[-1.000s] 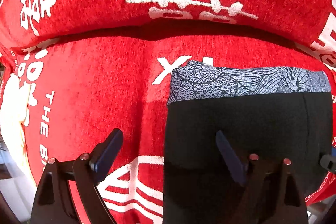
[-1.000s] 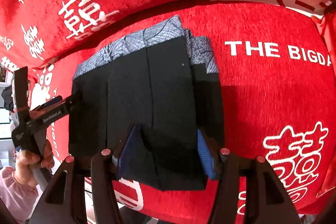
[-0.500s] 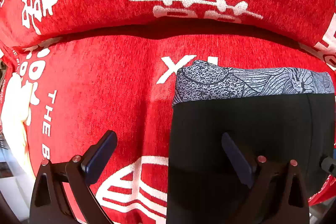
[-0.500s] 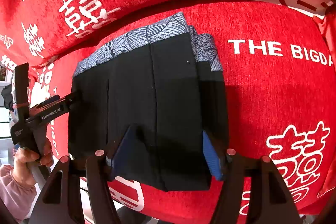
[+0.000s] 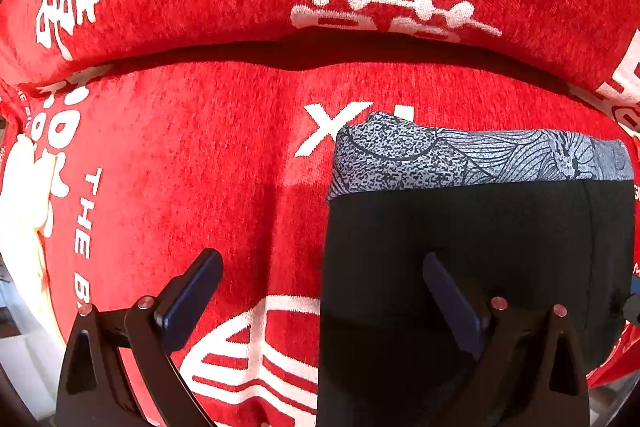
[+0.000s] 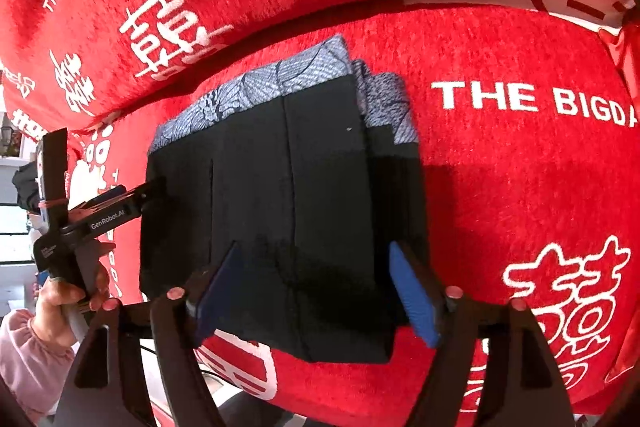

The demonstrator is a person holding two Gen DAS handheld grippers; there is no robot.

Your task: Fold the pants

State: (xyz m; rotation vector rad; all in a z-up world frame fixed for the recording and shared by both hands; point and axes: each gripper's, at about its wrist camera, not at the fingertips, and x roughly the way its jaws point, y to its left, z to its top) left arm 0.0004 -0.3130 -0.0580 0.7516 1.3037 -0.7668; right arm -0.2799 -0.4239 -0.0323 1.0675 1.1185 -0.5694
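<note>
In the left wrist view our left gripper [image 5: 320,291] stands wide and empty, one pad over the folded black pants with grey patterned waistband [image 5: 480,235] at lower right; a stray nudge could shift that edge.

In the right wrist view our right gripper [image 6: 316,291], its jaws just opening, straddles the pants [image 6: 280,207] at centre on the red printed sofa cover [image 6: 520,167] without pinching; lifting away, a pad might snag and undo the fold.

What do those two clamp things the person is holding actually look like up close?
Each is a black plastic tool with two triangular, cut-out fingers tipped by flat blue pads. The left gripper and the right gripper have small pinkish round studs on the finger bases. Seen from the side, the left one reads "GenRobot.AI" in white. The hand holding it wears a pink sleeve.
</note>
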